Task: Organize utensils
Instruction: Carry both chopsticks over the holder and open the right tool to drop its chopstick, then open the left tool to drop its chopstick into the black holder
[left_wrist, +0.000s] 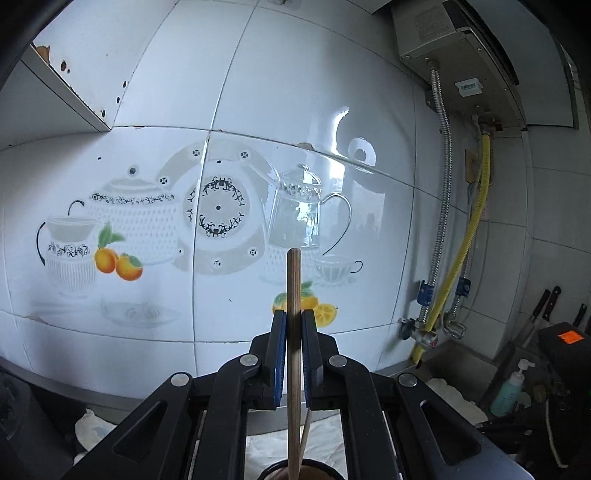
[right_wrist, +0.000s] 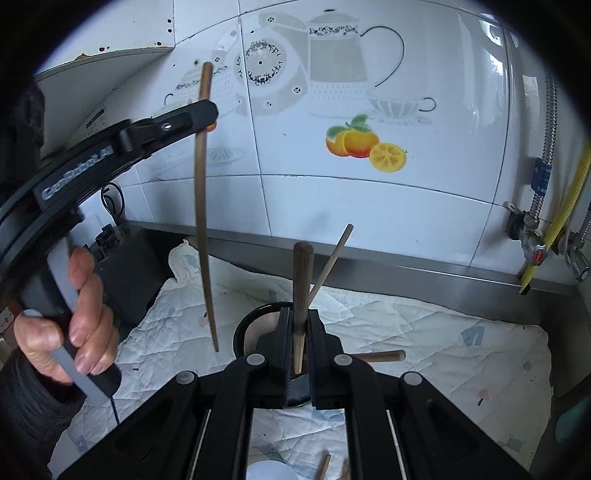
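Left gripper (right_wrist: 207, 114), upper left, jaws clamped on one upright chopstick (right_wrist: 204, 206). Right gripper (right_wrist: 298, 332), centre, jaws clamped on another chopstick (right_wrist: 302, 280) above a cup (right_wrist: 245, 325).

Chopstick (left_wrist: 294, 288) between hand-held gripper (left_wrist: 294, 332) pads

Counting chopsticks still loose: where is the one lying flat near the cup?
In the right wrist view, that chopstick lies on the quilted cloth, just right of the right gripper.

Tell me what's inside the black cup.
One thin chopstick leans out of the cup. The right gripper, shut on another chopstick, hides most of the inside.
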